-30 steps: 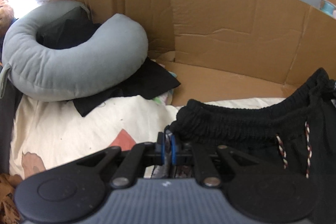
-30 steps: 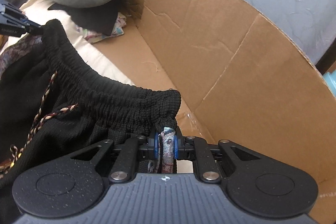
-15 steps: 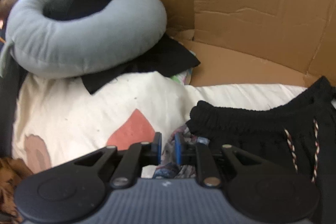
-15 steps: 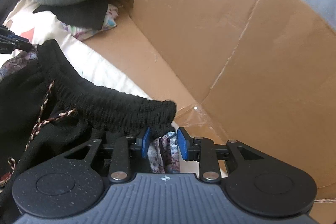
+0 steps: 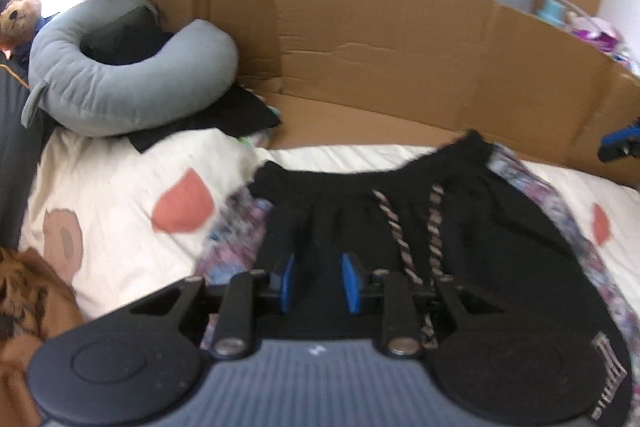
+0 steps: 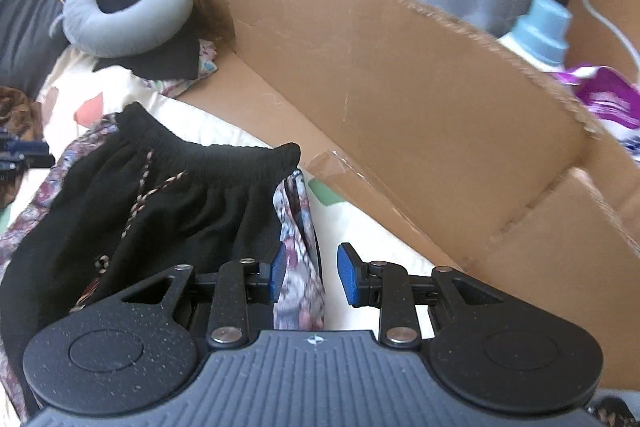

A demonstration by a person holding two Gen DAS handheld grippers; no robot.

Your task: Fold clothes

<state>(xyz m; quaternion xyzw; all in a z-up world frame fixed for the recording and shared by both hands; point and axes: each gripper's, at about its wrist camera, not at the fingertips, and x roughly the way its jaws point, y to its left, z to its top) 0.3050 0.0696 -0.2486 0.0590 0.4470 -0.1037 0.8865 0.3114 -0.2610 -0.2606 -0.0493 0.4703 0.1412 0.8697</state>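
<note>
Black shorts (image 5: 460, 239) with a drawstring and patterned side stripes lie spread flat on a bed (image 5: 120, 195), waistband toward the far edge beside a cardboard wall (image 5: 400, 67). The left gripper (image 5: 318, 283) is opening with nothing pinched; the right gripper (image 6: 310, 273) stands open over the stripe, unclamped. The shorts look laid out, not yet folded.

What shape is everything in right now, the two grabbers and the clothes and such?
left gripper: jaws opening, nothing pinched, over the shorts
right gripper: open, gripping nothing
black shorts: lying spread on the sheet, waistband towards the cardboard, unfolded
drawstring: untied, loose
grey neck pillow: resting on dark cloth
</note>
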